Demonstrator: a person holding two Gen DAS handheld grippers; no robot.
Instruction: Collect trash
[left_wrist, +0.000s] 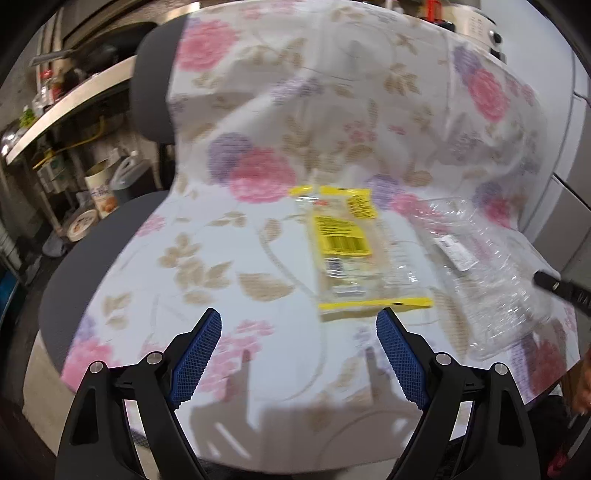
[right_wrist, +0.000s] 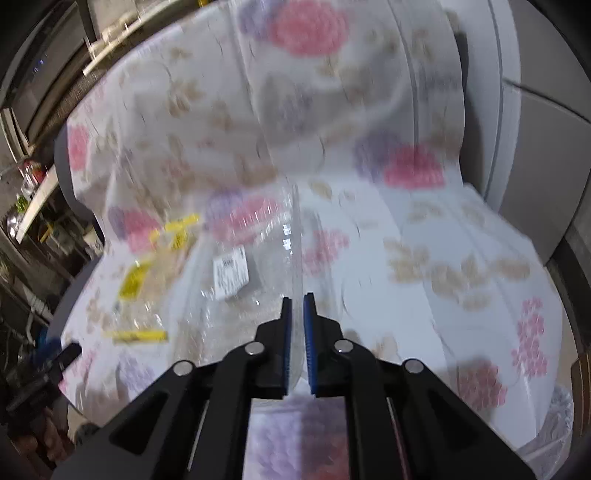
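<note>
Two pieces of trash on show, both lying on the floral cloth (left_wrist: 258, 110) draped over a grey chair (left_wrist: 151, 85). Centre of the left wrist view: a flat yellow-and-clear wrapper (left_wrist: 351, 251), barcode side up, untouched. Just right of it, toward the right edge: a clear plastic clamshell tray (left_wrist: 491, 280) with a white label.

Left gripper (left_wrist: 299, 325) spread wide at the bottom of the frame, blue pads apart, nothing between them, hanging just short of the wrapper's near edge. Lined up a touch left of it, by the look of things.

Over in the right wrist view, right gripper (right_wrist: 297, 299) nearly pressed together at lower centre, only a narrow slit between the pads. Rim of the clear plastic clamshell tray (right_wrist: 243, 280) running into that slit. Pinched or merely threaded through? Cannot tell; heavy blur, transparent plastic. Bulk of the tray spreading up and left of the jaws, the wrapper (right_wrist: 144, 284) beyond it at mid-left.

Progress, as a judgement: early going. Nothing visibly collected, both pieces on the cloth. Something crinkly and translucent at the lower right corner of the right view, possibly a bag, too blurred to call. Left to do: secure the tray, grab the wrapper, get both off the chair.
</note>
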